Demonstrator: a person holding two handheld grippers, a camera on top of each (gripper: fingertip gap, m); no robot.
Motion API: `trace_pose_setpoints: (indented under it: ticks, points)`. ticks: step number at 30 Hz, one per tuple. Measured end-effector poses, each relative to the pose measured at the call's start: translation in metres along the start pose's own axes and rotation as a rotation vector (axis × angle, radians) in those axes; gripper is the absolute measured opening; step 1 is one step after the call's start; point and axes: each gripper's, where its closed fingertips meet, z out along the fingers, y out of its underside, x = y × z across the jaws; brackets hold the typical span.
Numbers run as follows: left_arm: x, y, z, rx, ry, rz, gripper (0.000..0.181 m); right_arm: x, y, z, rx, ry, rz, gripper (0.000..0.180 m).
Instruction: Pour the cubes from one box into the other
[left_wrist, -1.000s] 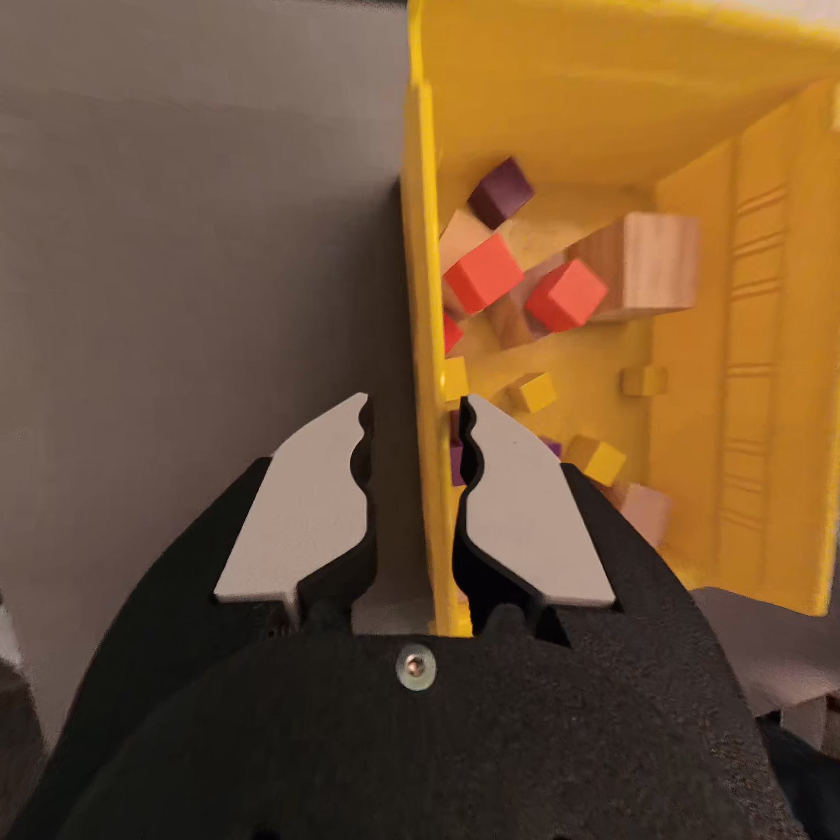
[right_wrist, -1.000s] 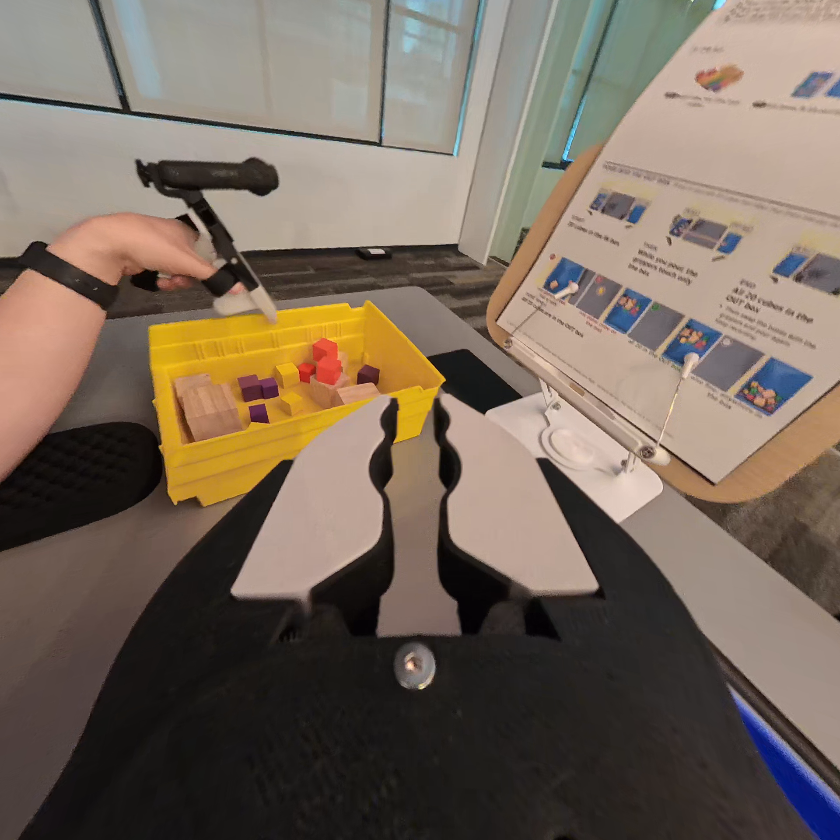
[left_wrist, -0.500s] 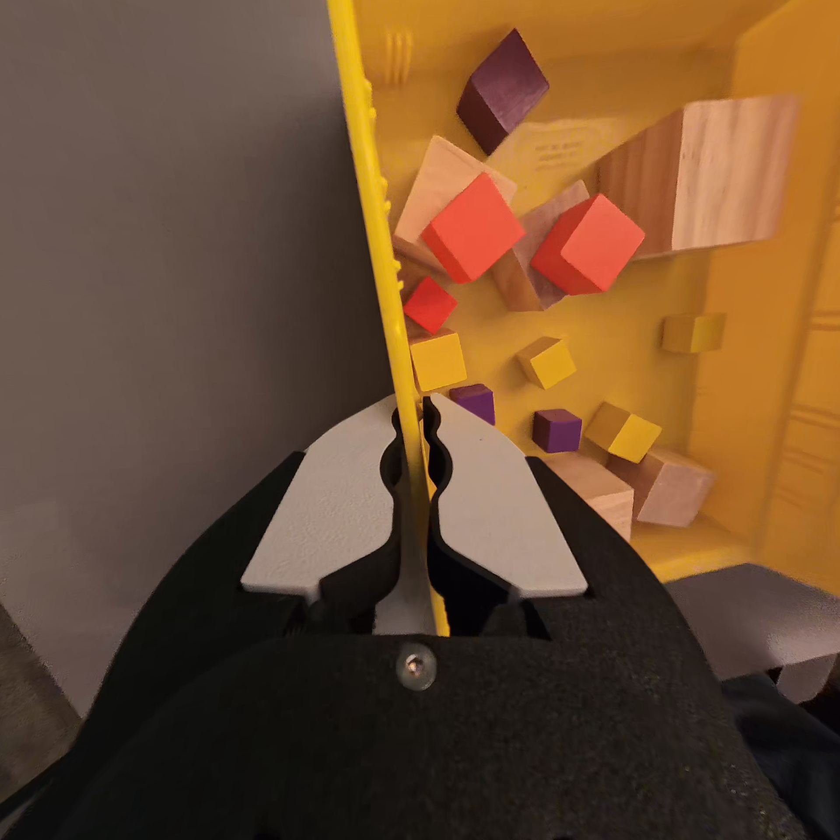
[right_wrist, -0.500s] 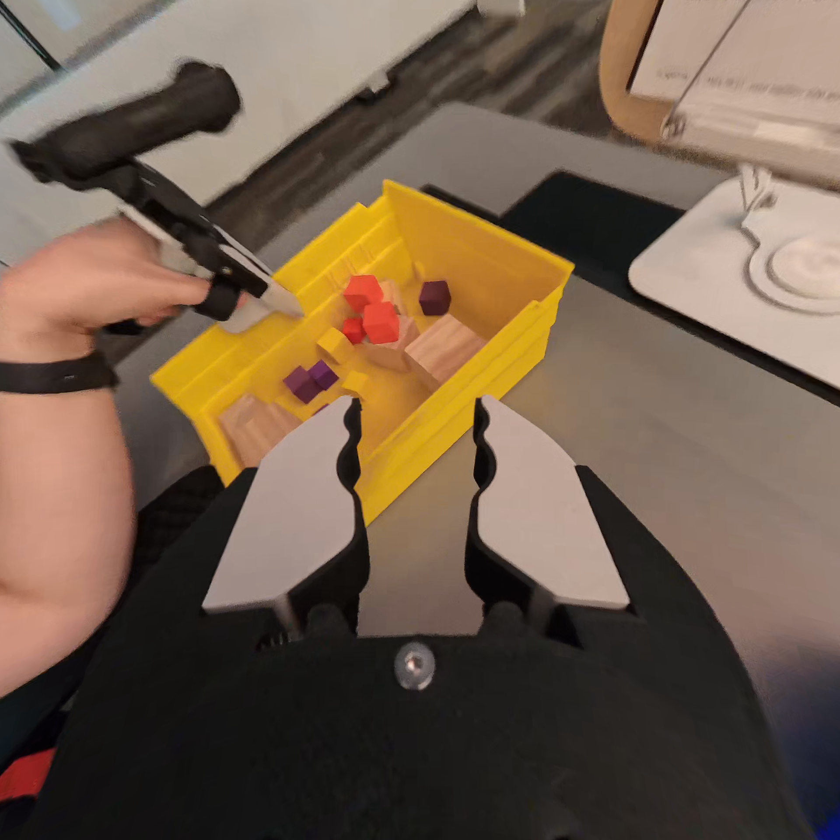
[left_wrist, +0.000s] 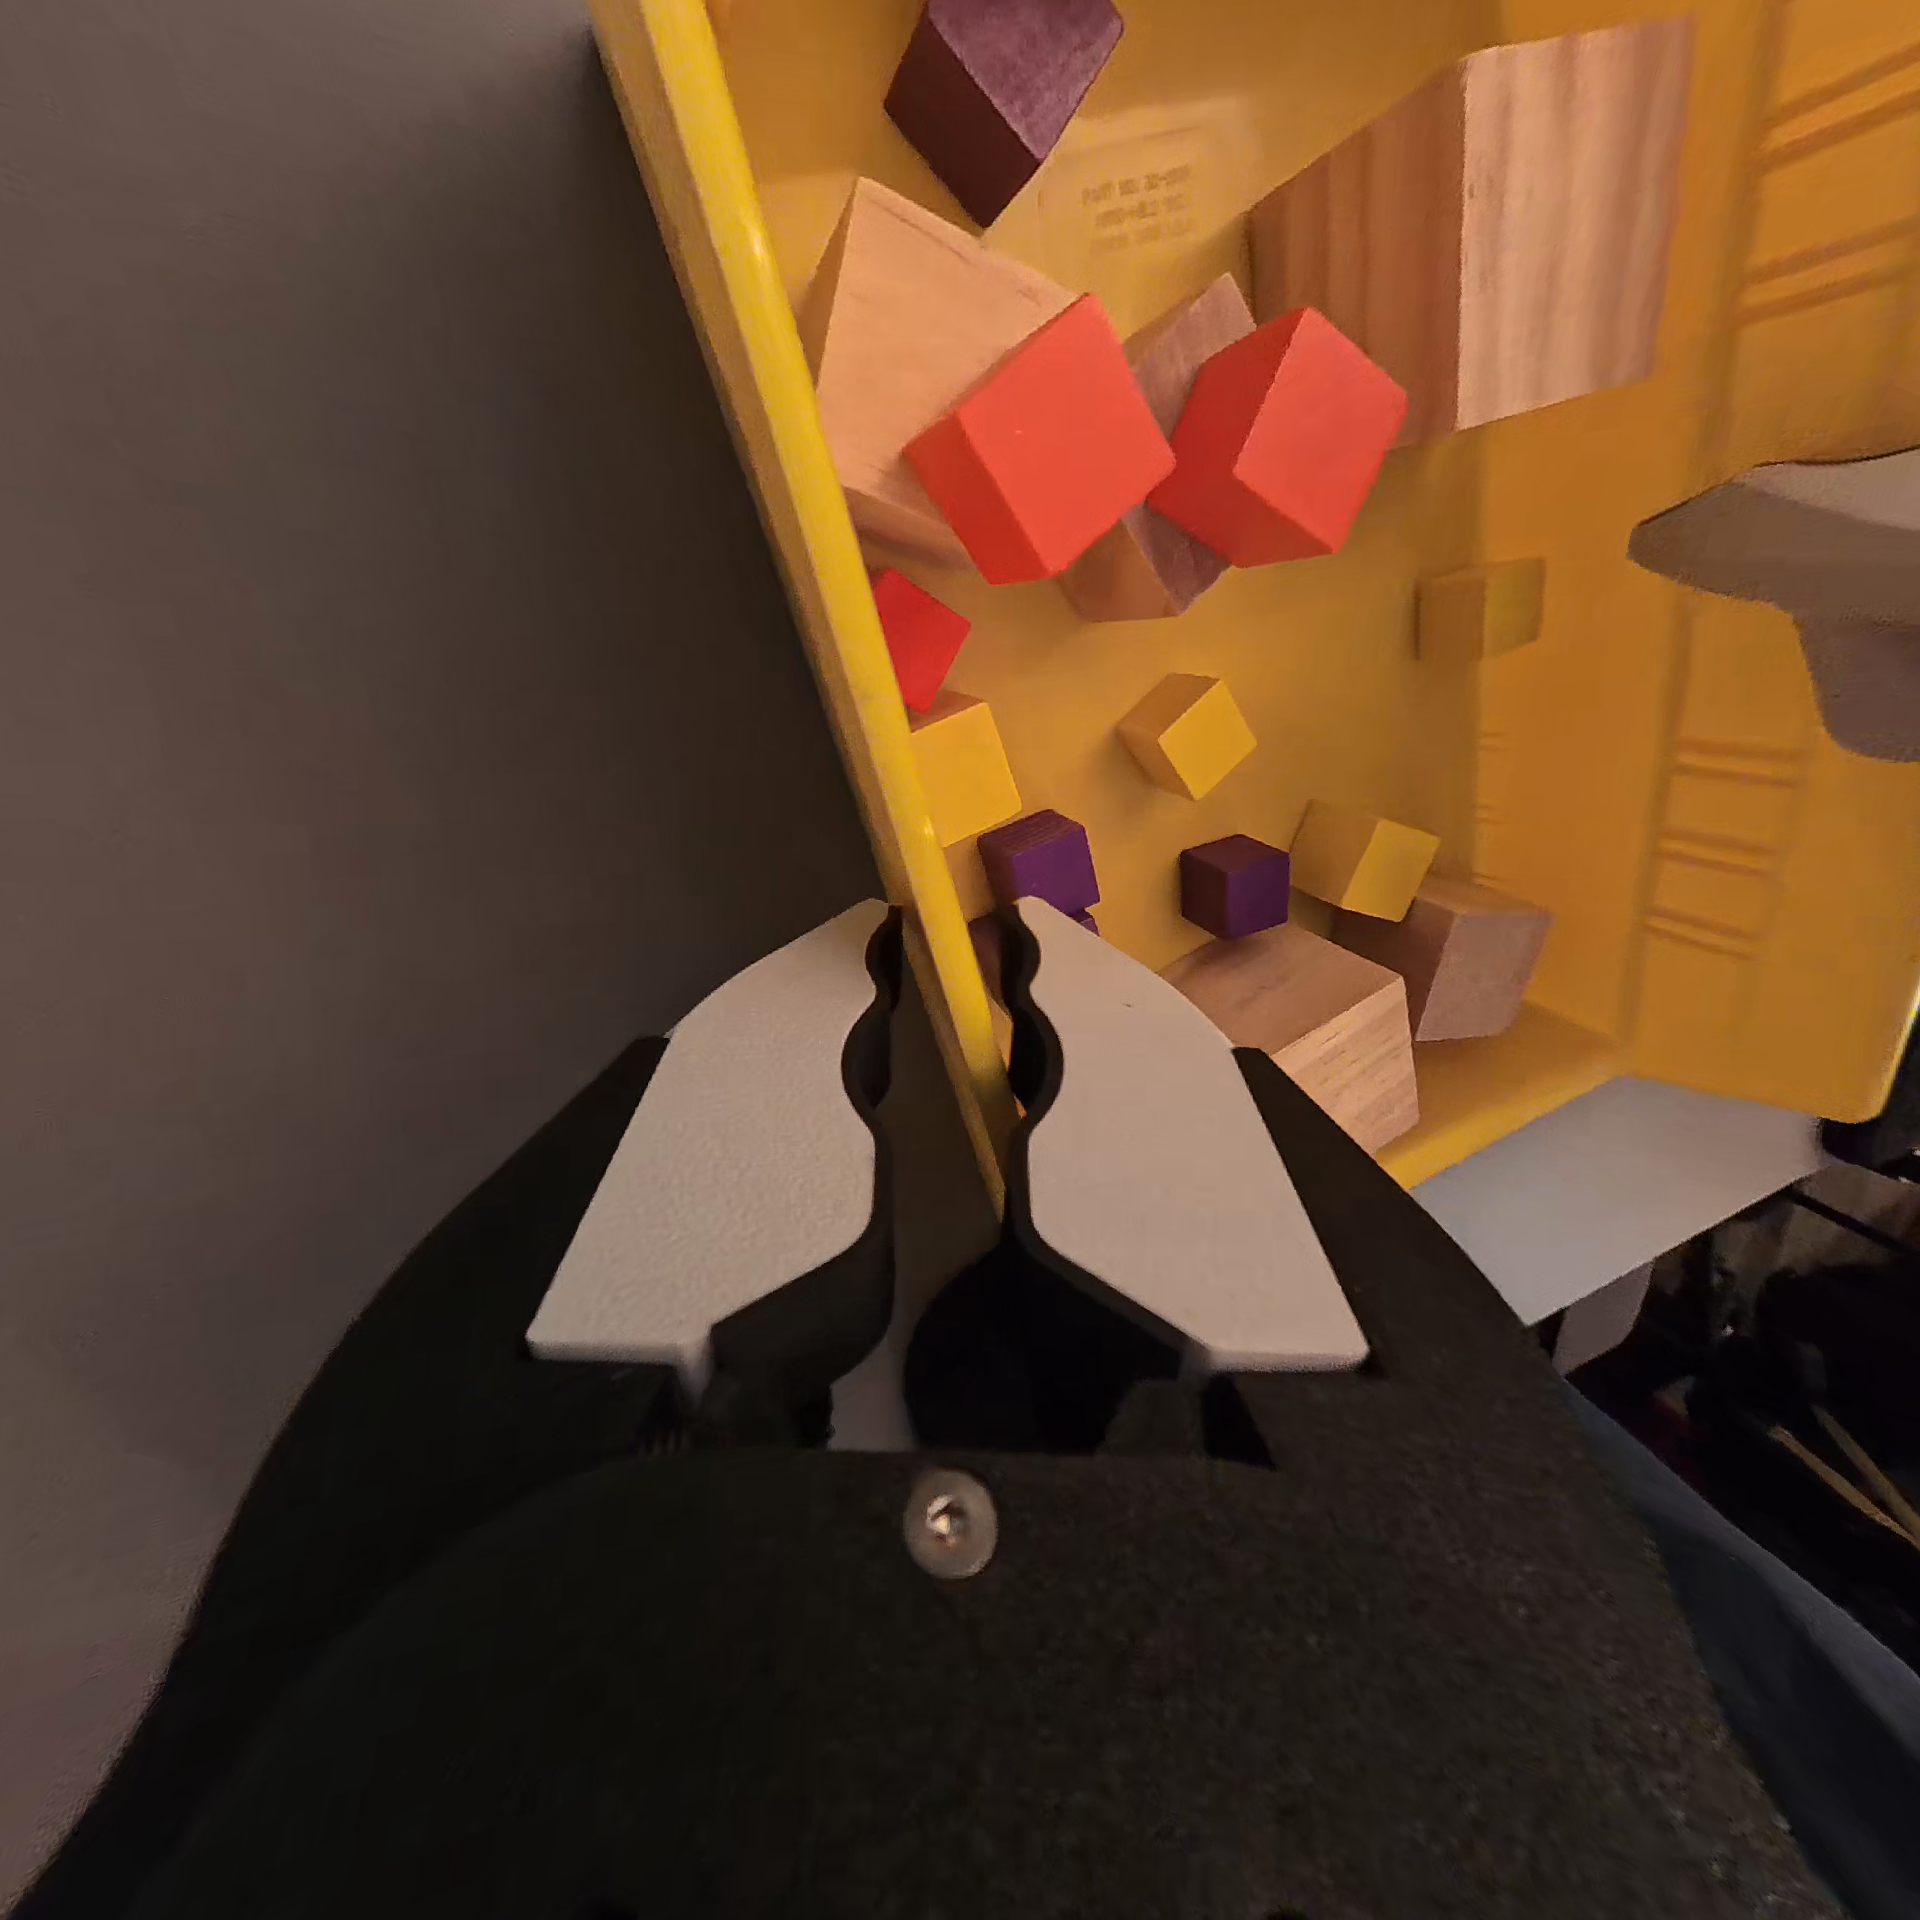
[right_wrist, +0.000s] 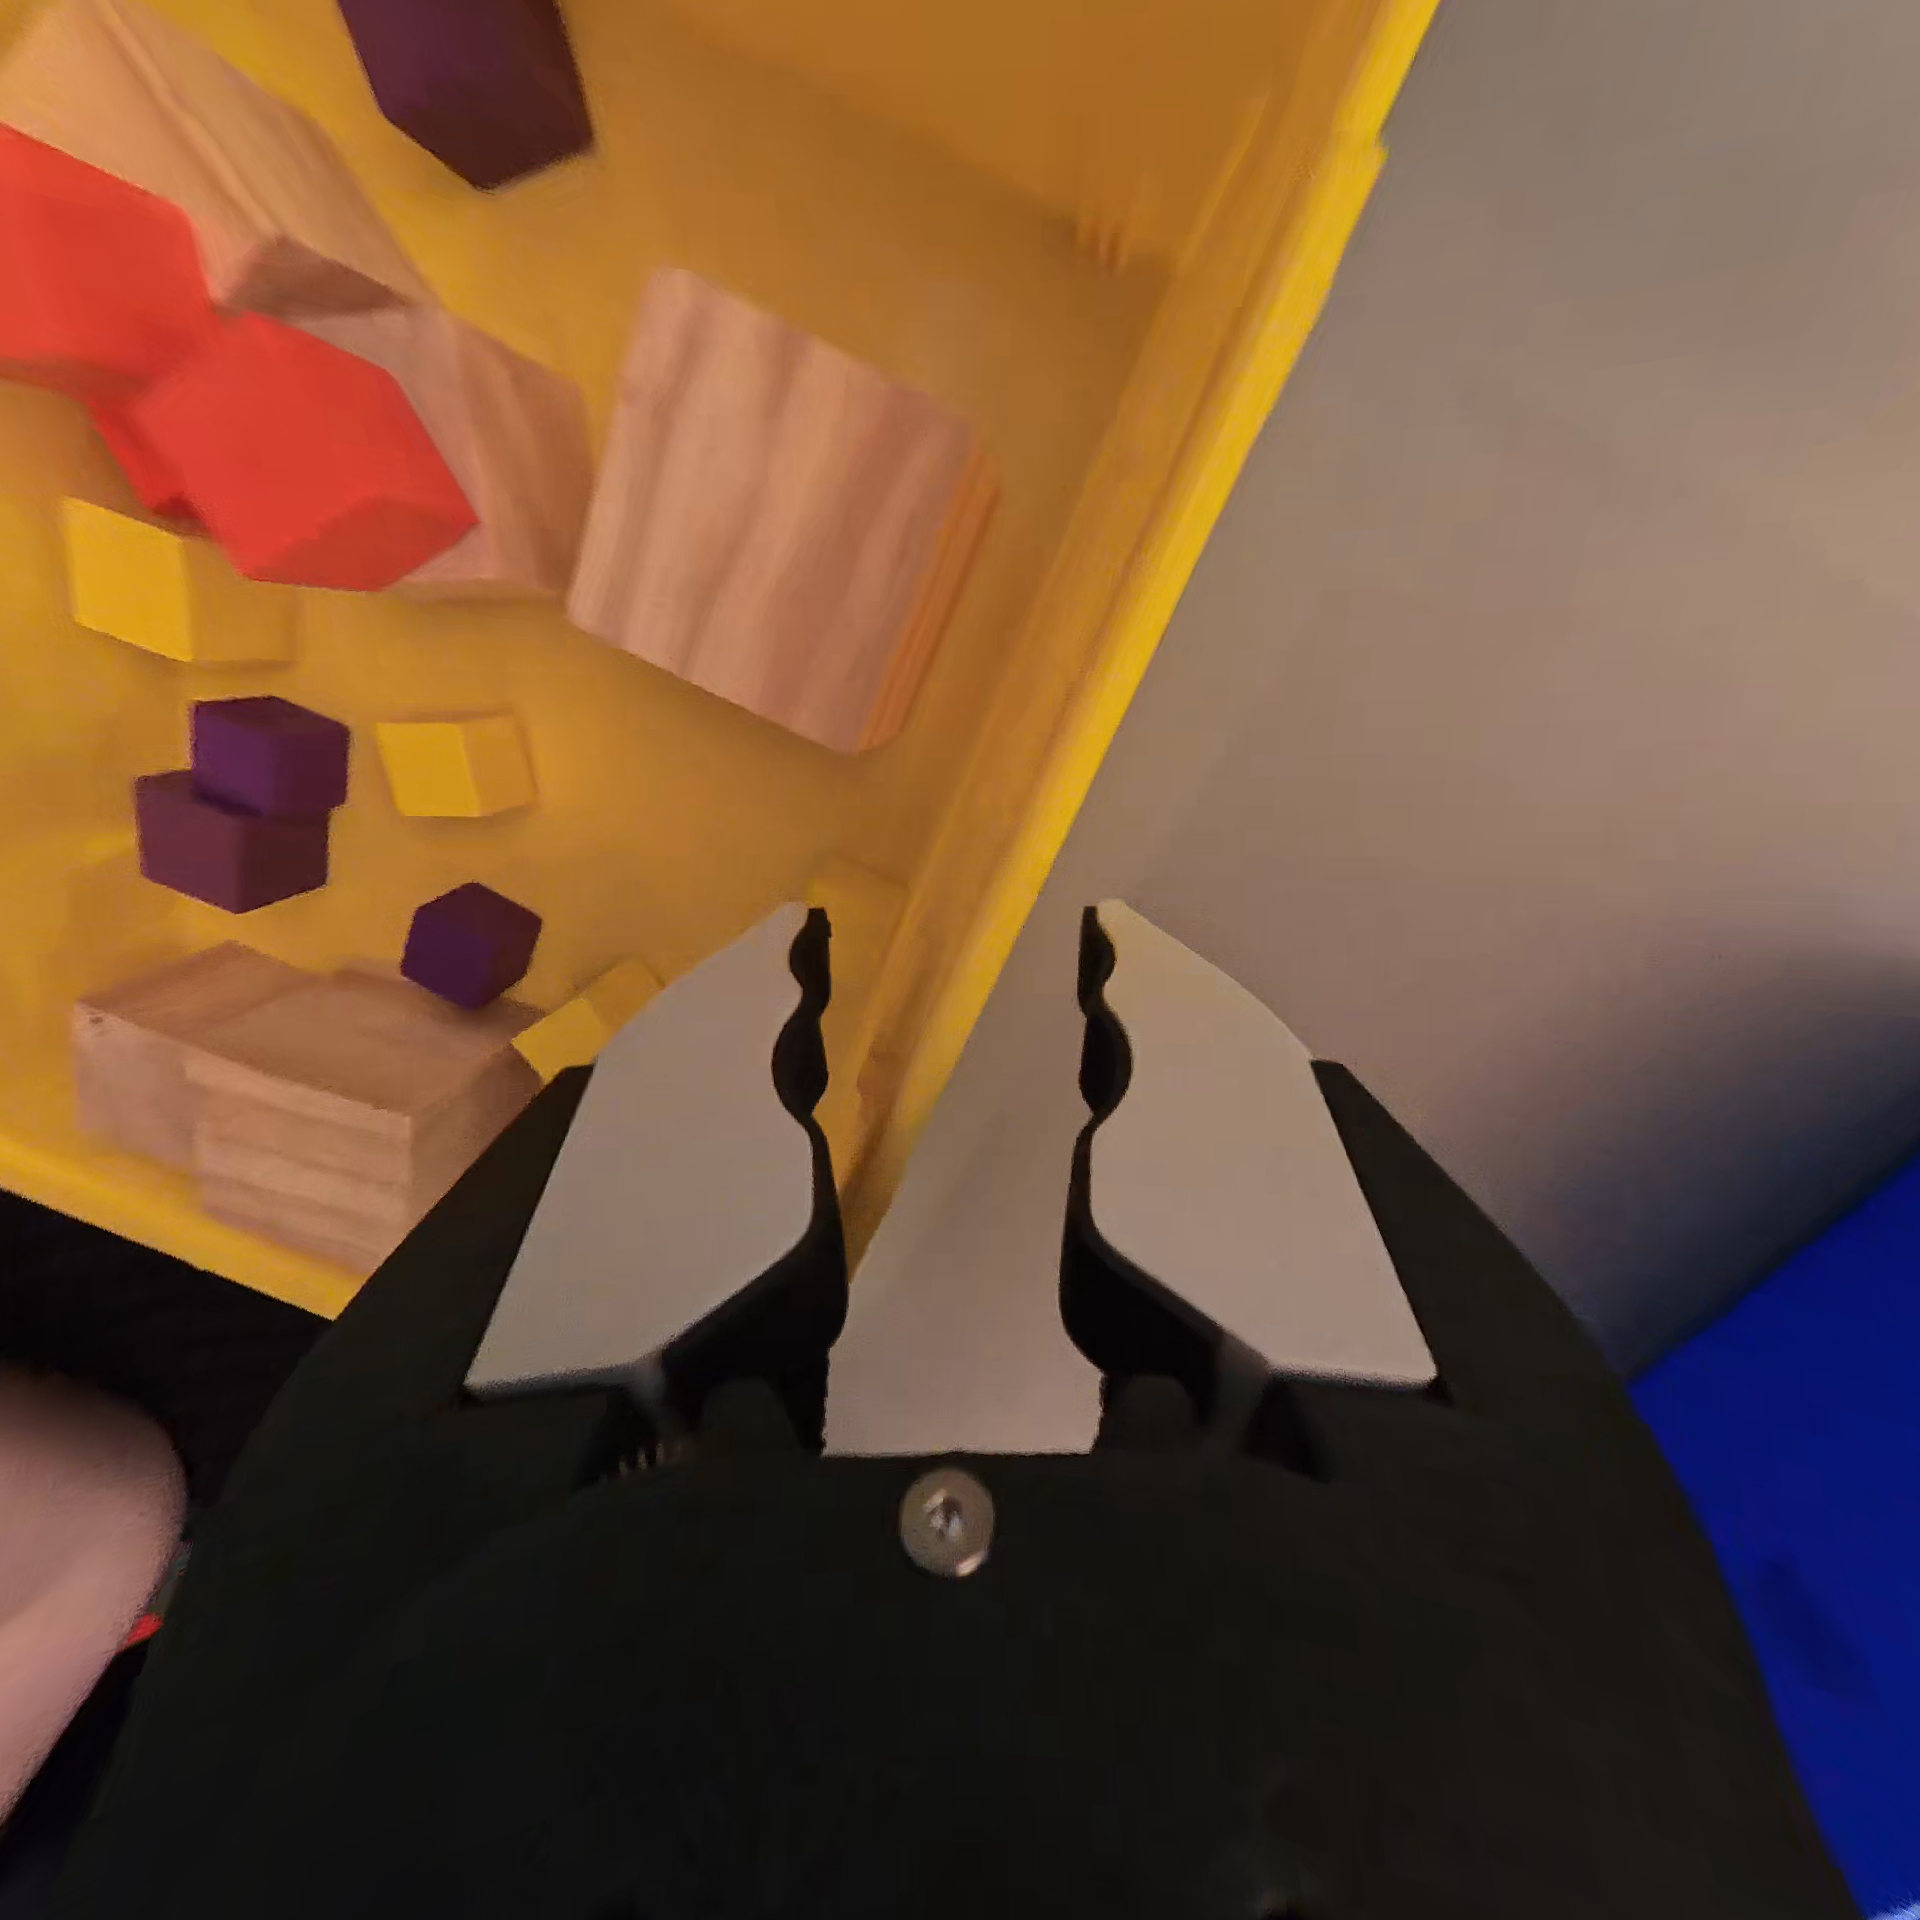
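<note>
Left gripper (left_wrist: 951, 1023) pinches the yellow box (left_wrist: 1351, 665) left long wall; right gripper (right_wrist: 948, 1023), spread, apparently straddles the opposite wall, not yet clamped.

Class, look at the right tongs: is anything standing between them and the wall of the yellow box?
Nothing visible does. The right tongs are open and already straddle the wall of the yellow box, one finger inside by the cubes, one outside over the grey table.
</note>
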Motion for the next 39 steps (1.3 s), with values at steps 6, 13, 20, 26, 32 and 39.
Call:
trace_pose_setpoints:
  ticks: [6,13,20,26,32,39]
  points:
    - [-0.005,0.001,0.007,-0.062,-0.151,0.056,0.012,-0.003,0.001,0.011,-0.065,0.038,0.012,0.014]
    - [-0.001,0.005,0.013,-0.085,-0.096,0.023,0.015,0.000,-0.001,0.013,-0.079,0.001,0.066,0.007]
    - [-0.004,0.007,0.016,-0.120,-0.142,0.032,0.010,0.000,-0.002,0.014,-0.052,0.008,0.080,0.006]
    - [-0.002,0.005,0.018,-0.108,-0.193,0.040,0.007,0.004,0.001,0.013,-0.034,-0.008,0.111,0.006]
    - [0.014,0.009,0.021,-0.250,-0.216,0.068,0.007,0.014,0.020,0.008,-0.048,-0.019,0.151,0.005]
    - [0.062,0.012,0.022,-0.247,-0.208,0.103,0.006,0.040,0.060,-0.011,-0.045,-0.076,0.237,0.005]
